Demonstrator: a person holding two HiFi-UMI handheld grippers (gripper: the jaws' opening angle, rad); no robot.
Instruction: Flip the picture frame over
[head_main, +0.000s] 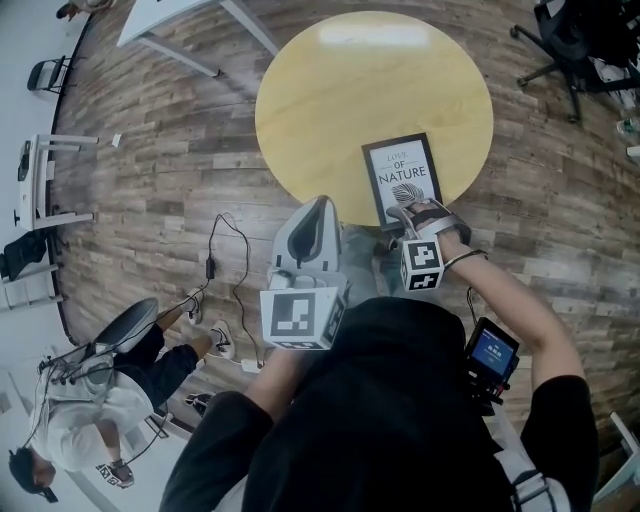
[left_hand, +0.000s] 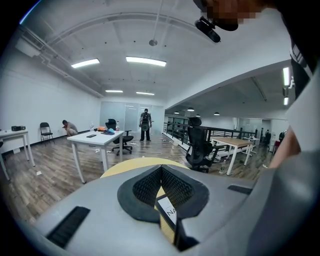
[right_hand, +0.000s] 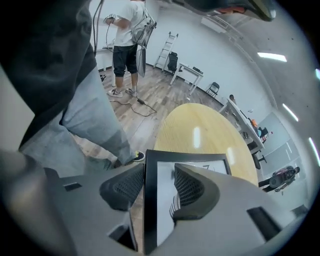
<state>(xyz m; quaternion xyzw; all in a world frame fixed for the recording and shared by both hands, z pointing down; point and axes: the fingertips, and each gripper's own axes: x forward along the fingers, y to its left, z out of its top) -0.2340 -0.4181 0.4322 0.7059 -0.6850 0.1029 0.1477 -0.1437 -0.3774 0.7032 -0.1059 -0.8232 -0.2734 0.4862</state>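
The black picture frame lies face up at the near right edge of the round yellow table, its print reading "Love of Nature". My right gripper points down at the frame's near edge. In the right gripper view its jaws stand open astride the frame's black border, one pad over the glass and one outside the edge, neither pressing. My left gripper hangs in the air left of the frame, off the table's near edge. In its own view the left gripper has its pads together, with a corner of the frame showing below them.
A person in a white shirt crouches on the wooden floor at lower left, with cables trailing toward the table. An office chair stands at upper right and a white desk at upper left. A small screen device sits by my right arm.
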